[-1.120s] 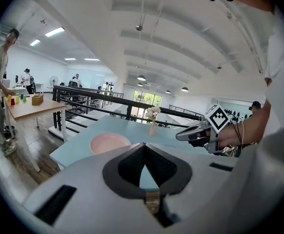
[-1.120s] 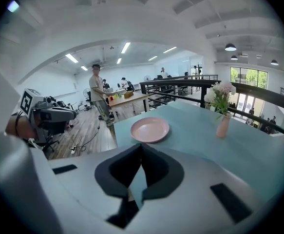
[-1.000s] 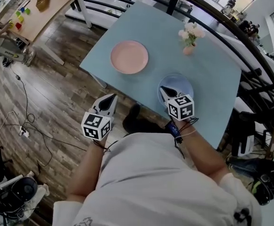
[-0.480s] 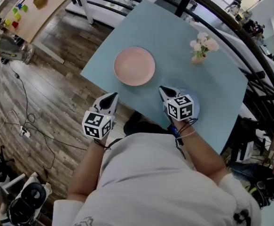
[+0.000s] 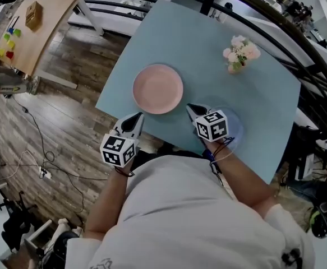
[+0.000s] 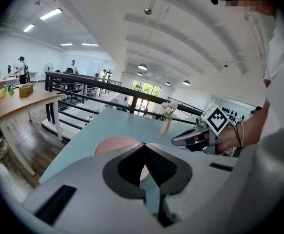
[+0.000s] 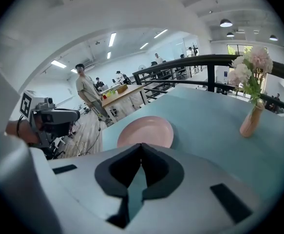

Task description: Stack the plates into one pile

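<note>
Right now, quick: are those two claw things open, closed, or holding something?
left gripper: closed, jaws together, holding nothing.
right gripper: closed, jaws together, holding nothing.

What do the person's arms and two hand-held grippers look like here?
The left hand-held gripper and right hand-held gripper are pale grey, tapering to black-padded jaws; each carries a white cube with black square markers. The person wears a white short-sleeved shirt, dark cords at both wrists and a blue band on the right.
</note>
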A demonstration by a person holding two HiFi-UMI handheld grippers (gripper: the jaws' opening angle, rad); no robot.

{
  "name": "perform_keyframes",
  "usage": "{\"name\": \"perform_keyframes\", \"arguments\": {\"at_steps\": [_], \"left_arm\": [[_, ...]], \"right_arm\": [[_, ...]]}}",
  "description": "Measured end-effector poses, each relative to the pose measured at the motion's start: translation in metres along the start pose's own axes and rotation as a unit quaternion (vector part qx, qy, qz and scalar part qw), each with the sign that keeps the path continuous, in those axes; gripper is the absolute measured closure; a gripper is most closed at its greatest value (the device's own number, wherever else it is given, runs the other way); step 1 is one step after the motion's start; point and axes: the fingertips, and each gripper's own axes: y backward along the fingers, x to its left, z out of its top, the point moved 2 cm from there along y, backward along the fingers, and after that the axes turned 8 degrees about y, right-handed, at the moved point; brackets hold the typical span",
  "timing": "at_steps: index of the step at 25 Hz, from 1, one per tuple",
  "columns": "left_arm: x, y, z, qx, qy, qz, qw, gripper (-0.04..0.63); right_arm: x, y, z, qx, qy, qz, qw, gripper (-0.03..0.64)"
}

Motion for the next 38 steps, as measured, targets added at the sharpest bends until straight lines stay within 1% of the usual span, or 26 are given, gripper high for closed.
{"name": "perform_keyframes", "arguments": {"at_steps": [3, 12, 17, 19, 24, 30, 38], "left_arm": [[0.0, -0.007, 0.008, 0.01, -0.011, -0.006, 0.9999, 0.591], [0.02, -0.041, 0.026, 0.045, -0.04, -0.039, 0.9974, 0.591], [0.029, -0.059, 0.032, 0.062, -0.046, -0.066, 0.9948, 0.591], [0.035, -0.065, 0.031, 0.073, -0.046, -0.077, 0.9933, 0.591], [0.058, -0.08, 0.03, 0.096, -0.043, -0.1, 0.9894, 0.591], [0.082, -0.098, 0.032, 0.121, -0.051, -0.123, 0.9837, 0.591], [0.106, -0.12, 0.032, 0.154, -0.061, -0.148, 0.9749, 0.591]], "right_arm": [[-0.002, 0.003, 0.004, -0.005, -0.014, 0.004, 1.0, 0.611], [-0.015, -0.016, 0.002, 0.006, -0.057, -0.019, 0.998, 0.611], [-0.018, -0.032, -0.003, 0.017, -0.095, -0.019, 0.995, 0.606], [-0.019, -0.039, -0.008, 0.026, -0.112, -0.026, 0.993, 0.601], [-0.025, -0.059, -0.02, 0.044, -0.167, -0.048, 0.984, 0.58], [-0.034, -0.076, -0.042, 0.065, -0.238, -0.071, 0.966, 0.528], [-0.041, -0.098, -0.062, 0.079, -0.299, -0.091, 0.947, 0.508]]}}
